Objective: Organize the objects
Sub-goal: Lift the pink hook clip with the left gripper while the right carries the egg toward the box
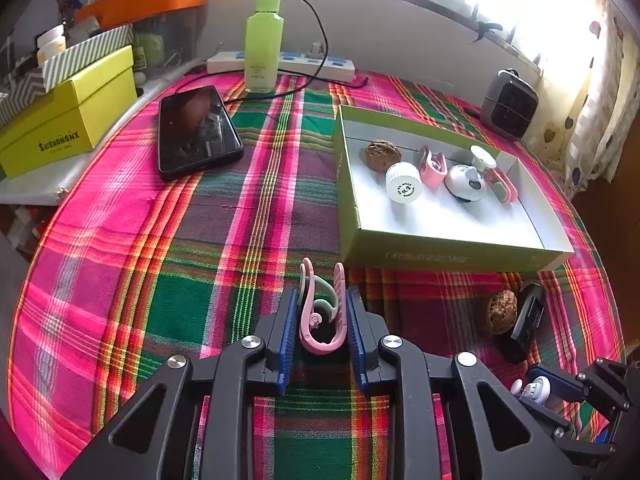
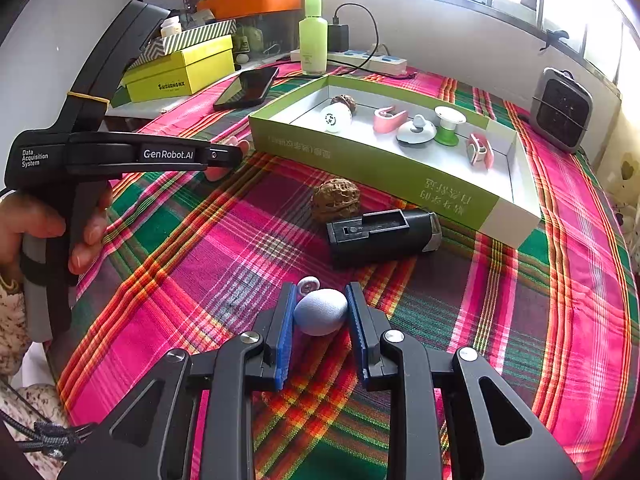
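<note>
Plaid tablecloth [image 1: 120, 240], left tool [image 1: 322, 312] pinching pink clip [image 1: 320, 320], right tool [image 2: 320, 312] pinching pale egg-shaped piece [image 2: 320, 311]

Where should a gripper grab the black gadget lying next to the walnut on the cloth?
Probably across the middle of its long body. The black gadget lies flat on the tablecloth, so come down from above and pinch its two long sides. The walnut sits close by its left end and the green tray is close behind, so the middle looks easiest.

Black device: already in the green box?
No, the black device lies on the cloth beside the green box.
</note>
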The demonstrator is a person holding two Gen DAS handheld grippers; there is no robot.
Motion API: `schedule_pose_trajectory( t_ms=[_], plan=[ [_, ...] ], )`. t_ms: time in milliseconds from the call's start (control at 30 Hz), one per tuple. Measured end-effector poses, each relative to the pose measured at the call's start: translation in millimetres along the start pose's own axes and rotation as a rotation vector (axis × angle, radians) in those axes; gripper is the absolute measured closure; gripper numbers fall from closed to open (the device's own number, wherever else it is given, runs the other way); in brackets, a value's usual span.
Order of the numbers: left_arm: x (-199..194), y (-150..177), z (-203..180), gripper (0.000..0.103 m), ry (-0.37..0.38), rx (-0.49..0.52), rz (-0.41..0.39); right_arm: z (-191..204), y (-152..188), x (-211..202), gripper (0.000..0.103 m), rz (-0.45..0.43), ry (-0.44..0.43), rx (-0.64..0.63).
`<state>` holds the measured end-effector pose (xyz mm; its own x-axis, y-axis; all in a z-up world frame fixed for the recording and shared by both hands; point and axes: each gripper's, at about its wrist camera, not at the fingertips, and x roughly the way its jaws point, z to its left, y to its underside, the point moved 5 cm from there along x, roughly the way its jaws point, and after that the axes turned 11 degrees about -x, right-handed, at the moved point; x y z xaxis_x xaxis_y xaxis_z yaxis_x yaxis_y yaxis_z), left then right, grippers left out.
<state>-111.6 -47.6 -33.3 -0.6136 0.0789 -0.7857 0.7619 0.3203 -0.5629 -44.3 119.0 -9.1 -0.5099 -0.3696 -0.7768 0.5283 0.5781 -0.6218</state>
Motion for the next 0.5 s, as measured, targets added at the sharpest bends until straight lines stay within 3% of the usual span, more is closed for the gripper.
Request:
schedule_pose_trajectory(
  t_ms=[500],
  plan=[
    [-4.8, 7.0, -2.9, 0.081, 0.006, 0.014, -0.004, -1.0, -4.7, -2.6, 0.077, -0.02, -0.017, 0.025]
  ],
)
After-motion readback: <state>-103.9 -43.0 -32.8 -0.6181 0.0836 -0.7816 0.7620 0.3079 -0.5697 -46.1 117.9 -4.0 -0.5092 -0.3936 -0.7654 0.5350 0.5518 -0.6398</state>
